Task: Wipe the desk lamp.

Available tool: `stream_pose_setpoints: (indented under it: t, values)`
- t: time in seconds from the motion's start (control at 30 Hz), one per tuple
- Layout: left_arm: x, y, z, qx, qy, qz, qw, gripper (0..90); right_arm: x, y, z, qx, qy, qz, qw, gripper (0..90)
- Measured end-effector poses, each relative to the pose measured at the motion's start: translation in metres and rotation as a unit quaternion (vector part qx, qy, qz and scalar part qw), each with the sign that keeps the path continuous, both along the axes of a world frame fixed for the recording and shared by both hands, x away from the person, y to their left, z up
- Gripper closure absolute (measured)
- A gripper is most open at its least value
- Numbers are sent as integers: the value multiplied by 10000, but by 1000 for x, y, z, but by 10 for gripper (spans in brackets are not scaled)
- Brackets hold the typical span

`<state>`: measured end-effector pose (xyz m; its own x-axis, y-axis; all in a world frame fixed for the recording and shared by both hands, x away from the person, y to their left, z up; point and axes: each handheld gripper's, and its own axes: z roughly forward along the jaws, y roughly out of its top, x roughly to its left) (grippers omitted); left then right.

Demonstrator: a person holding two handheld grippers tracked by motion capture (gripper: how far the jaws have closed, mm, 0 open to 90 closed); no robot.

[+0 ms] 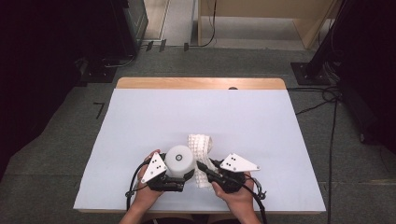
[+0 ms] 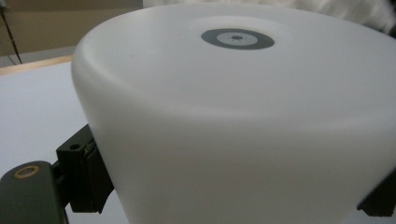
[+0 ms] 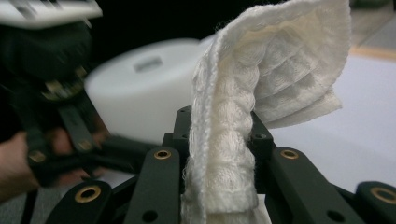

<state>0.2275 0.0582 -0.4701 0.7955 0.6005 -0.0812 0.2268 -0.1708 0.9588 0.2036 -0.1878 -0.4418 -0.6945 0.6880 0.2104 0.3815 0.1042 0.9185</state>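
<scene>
A white plastic cup (image 1: 180,158) stands upside down near the table's front edge, with a grey ring mark on its upturned base (image 2: 237,38). My left gripper (image 1: 181,174) is shut on the cup (image 2: 233,130), one black jaw on each side of its wall. My right gripper (image 1: 203,167) is shut on a white waffle-weave cloth (image 1: 200,145). The cloth (image 3: 280,60) rises folded between the jaws of the right gripper (image 3: 219,140) and droops over to the right. In the right gripper view the cup (image 3: 140,93) sits just behind the cloth, with the other hand at the left.
A white sheet (image 1: 187,112) covers the table, and a wooden strip (image 1: 201,83) shows along its far edge. Cables (image 1: 327,98) trail over the grey floor on the right. Dark equipment stands at both far corners.
</scene>
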Motion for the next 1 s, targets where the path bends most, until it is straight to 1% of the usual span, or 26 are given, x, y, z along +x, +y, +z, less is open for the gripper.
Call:
stream_pose_setpoints:
  t: [0.07,0.13,0.2,0.23,0.3,0.4,0.47,0.53,0.6,0.63,0.7,0.77,0.8,0.83,0.87,0.9,0.93,0.97,1.0]
  values:
    - [1,1,0,10,-8,39,10000,83,6,2,-13,-206,301,-3,9993,727]
    - [2,1,-1,-11,-9,40,10000,83,10,4,-22,-309,454,11,9985,728]
    - [2,1,-2,25,-24,28,10000,83,12,4,-26,-357,558,0,9978,727]
    - [2,0,-3,14,-22,9,10000,83,12,4,-26,-332,540,-3,9980,728]
    - [3,0,-3,49,-31,-12,10000,82,9,2,-18,-188,411,-15,9990,727]
    - [5,-2,-6,68,-24,24,10000,83,4,-2,-3,138,154,17,9998,727]
    - [7,-4,-8,113,-18,47,9999,82,1,-3,3,221,14,-30,9997,727]
    - [8,-5,-11,192,-43,61,9998,82,0,-2,3,157,5,-62,9999,727]
    - [10,-6,-15,325,-64,128,9994,82,2,-3,0,123,55,-102,9999,727]
    - [11,-6,-16,354,-67,156,9992,82,3,-4,-3,119,105,-131,9998,727]
    - [12,-4,-18,273,-60,120,9995,82,6,-7,-6,120,151,-203,9996,727]
    - [12,-4,-18,275,-56,125,9995,81,7,-9,-8,115,161,-247,9995,727]
    - [11,-5,-18,243,-24,189,9995,80,8,-10,-8,113,160,-268,9994,727]
    - [10,-5,-17,260,30,255,9993,75,9,-12,-9,100,162,-275,9994,727]
    - [9,-6,-16,308,106,339,9989,49,10,-13,-10,91,153,-299,9994,726]
    - [7,-8,-14,348,198,446,9982,0,11,-14,-11,100,186,-335,9992,726]
    - [5,-9,-13,372,218,609,9972,0,12,-15,-12,96,205,-358,9991,726]
    - [2,-11,-12,328,240,785,9961,0,13,-16,-13,95,236,-382,9989,726]
    - [-1,-15,-10,350,282,1011,9939,0,14,-17,-15,68,244,-394,9989,726]
